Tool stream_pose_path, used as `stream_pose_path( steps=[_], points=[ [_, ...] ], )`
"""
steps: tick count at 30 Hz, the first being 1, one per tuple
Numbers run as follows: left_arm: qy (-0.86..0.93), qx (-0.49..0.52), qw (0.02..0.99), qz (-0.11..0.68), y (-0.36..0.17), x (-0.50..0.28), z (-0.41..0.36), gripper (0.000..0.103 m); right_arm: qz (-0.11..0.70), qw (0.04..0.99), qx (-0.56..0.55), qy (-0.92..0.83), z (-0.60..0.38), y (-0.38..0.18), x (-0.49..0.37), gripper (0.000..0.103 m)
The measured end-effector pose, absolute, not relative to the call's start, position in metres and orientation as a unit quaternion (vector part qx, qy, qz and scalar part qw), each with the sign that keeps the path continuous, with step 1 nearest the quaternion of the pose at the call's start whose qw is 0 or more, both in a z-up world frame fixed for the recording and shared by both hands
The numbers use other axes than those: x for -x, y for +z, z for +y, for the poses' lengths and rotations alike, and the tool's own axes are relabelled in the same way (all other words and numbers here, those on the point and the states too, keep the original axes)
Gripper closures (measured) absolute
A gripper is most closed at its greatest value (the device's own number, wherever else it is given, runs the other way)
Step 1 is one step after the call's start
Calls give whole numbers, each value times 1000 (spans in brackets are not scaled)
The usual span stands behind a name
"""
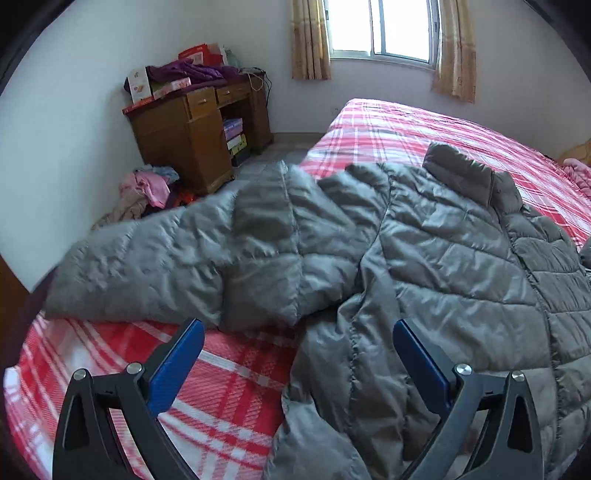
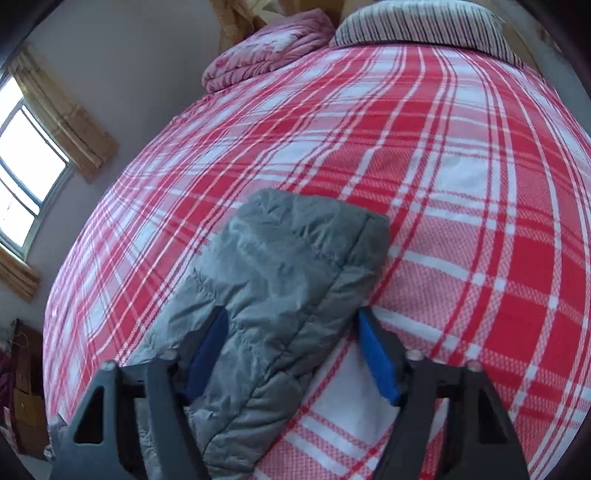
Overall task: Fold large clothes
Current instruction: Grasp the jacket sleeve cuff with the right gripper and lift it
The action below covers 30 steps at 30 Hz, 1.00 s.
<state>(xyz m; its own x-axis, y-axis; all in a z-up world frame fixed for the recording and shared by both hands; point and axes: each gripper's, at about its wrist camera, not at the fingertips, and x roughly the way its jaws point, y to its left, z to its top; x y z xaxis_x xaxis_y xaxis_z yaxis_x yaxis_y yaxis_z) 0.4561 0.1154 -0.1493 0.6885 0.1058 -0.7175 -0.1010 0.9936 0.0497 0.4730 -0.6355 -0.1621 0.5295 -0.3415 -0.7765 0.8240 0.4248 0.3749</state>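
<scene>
Red-and-white plaid bedding [image 1: 229, 373] covers a wide bed below a curtained window [image 1: 384, 29], with a wooden desk [image 1: 192, 129] against the far left wall and a heap of pink clothes [image 1: 147, 192] on the floor beside it. Seen from the left wrist, a grey quilted puffer jacket [image 1: 424, 251] lies spread on the bed, its shiny fabric stitched into padded squares, its collar standing up at the far right and one sleeve [image 1: 147, 266] stretching out to the left past the bed's edge. The jacket's body runs from the collar toward the near edge. The left gripper [image 1: 297, 369] hangs just above the cloth with its blue pads wide apart, gripping nothing. From the right wrist, the bed reaches away to a striped pillow [image 2: 424, 26] and a folded pink quilt [image 2: 266, 48] at its far end. Another grey sleeve [image 2: 288, 266] lies lengthwise, cuff pointing far. The right gripper [image 2: 291, 347] straddles it, partly open; the left pad presses into the fabric, the right pad stands clear.
</scene>
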Motion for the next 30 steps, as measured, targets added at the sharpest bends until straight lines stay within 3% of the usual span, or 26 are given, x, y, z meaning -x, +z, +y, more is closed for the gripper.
stream_pose_path(
  steps=[1,5,12,20,25,30],
  points=[
    [56,1,916,398,-155,-457,115,1,332,784,-371,-372,-635,-165,-479,76],
    [46,21,909,413,-162,-458,118,1,362,797,-301,-379,-632,-164,-483,92],
    [69,22,920,385,-157,-440,120,1,292,857,-133,-403,-576,-81,-461,93],
    [59,90,927,360,-151,-432,145,1,185,949,28,-253,-403,31,-456,93],
    [68,172,919,349,-155,-429,173,1,192,975,21,-110,-296,32,-478,93],
    [75,204,914,342,-157,-428,184,1,232,972,19,10,-198,-16,-502,93]
  ],
)
